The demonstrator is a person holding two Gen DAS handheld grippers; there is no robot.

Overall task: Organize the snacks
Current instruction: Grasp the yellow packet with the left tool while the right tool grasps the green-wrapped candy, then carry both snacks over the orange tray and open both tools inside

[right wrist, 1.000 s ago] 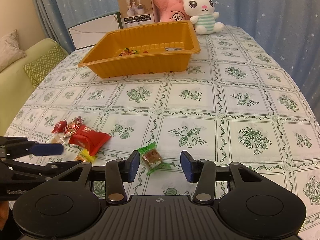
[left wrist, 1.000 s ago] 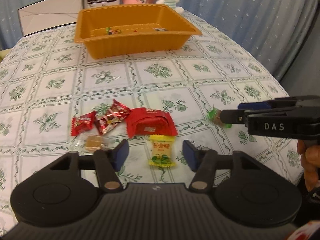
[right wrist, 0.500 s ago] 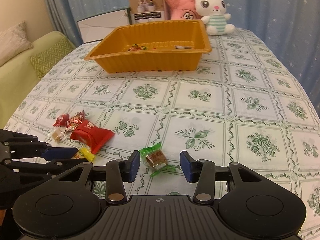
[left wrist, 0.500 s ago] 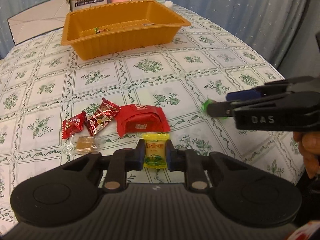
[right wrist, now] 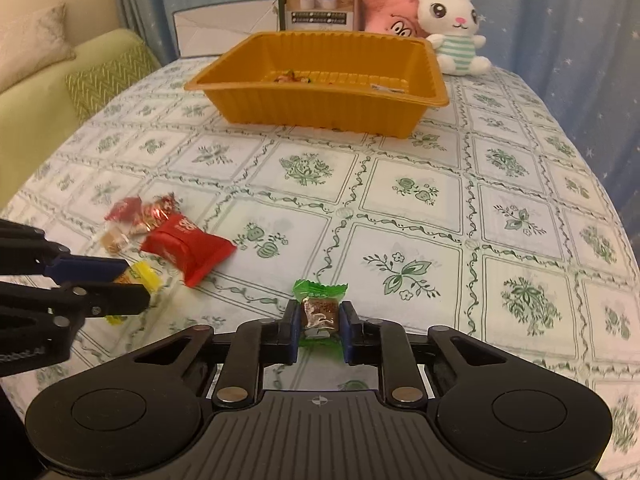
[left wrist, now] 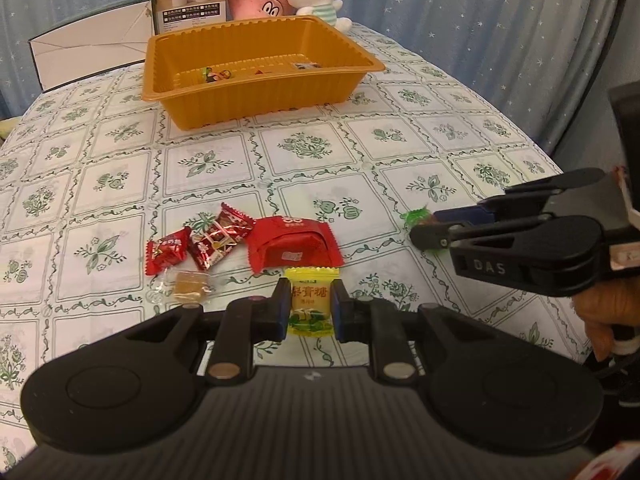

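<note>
Now both grippers pinch sweets on the worktop!
Left gripper [left wrist: 308, 310] jaws closed on the yellow candy [left wrist: 310, 304], right gripper [right wrist: 320, 330] on the green candy [right wrist: 320, 310]; best lift straight, then carry to the orange tray [left wrist: 256, 92] at twelve o'clock.

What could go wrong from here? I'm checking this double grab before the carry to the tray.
The left gripper pinches the yellow candy by its slippery wrapper, so it may slide out. The right gripper holds the green-wrapped candy near its lower end; it could twist loose. Both must clear the orange tray wall.
</note>
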